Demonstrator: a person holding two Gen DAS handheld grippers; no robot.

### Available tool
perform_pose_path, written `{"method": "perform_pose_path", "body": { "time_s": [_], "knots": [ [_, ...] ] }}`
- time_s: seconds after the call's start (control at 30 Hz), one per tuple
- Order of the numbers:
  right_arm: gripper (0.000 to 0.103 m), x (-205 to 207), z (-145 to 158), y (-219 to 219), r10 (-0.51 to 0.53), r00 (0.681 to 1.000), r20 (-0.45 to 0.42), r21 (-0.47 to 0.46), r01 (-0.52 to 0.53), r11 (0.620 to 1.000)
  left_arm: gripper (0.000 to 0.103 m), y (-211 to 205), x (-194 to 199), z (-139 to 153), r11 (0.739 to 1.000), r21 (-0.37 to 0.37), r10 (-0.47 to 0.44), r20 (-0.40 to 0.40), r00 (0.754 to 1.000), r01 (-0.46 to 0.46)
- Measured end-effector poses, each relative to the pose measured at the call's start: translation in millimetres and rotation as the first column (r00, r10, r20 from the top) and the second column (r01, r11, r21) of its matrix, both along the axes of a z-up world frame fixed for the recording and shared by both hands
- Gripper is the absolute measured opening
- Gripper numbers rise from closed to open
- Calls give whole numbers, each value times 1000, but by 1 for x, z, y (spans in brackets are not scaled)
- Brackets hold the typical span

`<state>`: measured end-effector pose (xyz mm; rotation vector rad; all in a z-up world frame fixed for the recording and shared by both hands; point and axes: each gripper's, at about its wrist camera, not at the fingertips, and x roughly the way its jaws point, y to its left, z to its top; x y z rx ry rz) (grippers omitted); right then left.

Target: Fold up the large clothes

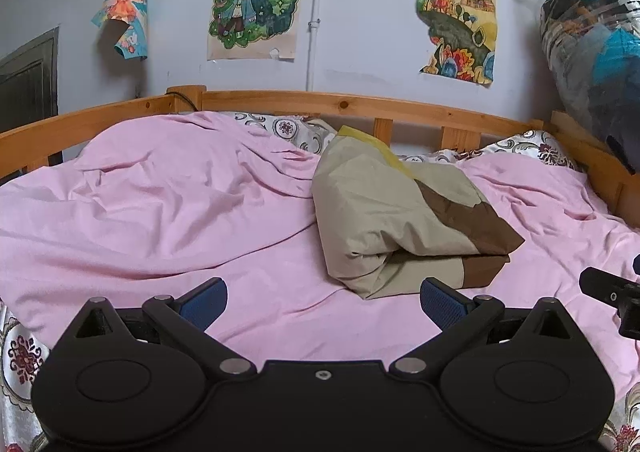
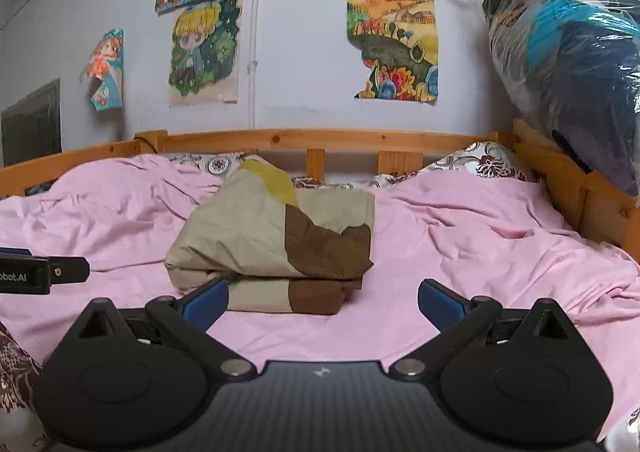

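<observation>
Left tongs [image 1: 323,303], black two-finger gripper with blue ribbed pads: spread wide, pinching nothing, poised low over pink bedding. Right tongs [image 2: 323,302], same build: likewise spread and empty, left pad [image 2: 206,302] overlapping the near corner of the bundle in view, contact not determinable.

Task item: folded beige, brown and yellow-green cloth bundle [image 2: 276,242], lying on wrinkled pink bed sheet [image 1: 160,203]; at 12 o'clock of the right tongs, at 1 o'clock of the left tongs. Several layers stacked, brown panel uppermost toward the near right edge, fold mouth facing the cameras.

Surroundings: floral patterned pillows [image 1: 296,127] at 12 o'clock against curved wooden bed rail [image 1: 340,99]; plastic-wrapped dark bundle [image 2: 568,51] at 2 o'clock; children's drawings [image 1: 256,3] on grey wall.

Judged stage: bundle apparently near finished, folding largely done. For a tidy last fold or squaring: approach low, one tong at each near corner, pinching all layers together rather than the top sheet only; lifting both sides evenly to avoid layers sliding apart; keeping pink sheet out of the pinch.
</observation>
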<state>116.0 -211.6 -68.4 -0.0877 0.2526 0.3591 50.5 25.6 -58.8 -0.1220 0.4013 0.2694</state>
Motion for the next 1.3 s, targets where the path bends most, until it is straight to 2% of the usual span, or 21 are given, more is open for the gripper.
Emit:
{"method": "perform_pose_path", "body": {
  "time_s": [1.3],
  "knots": [
    [103,2,1,-4,0,1000,5,-3,0,1000,102,-5,0,-1,1000,3,-6,-9,1000,6]
  ]
}}
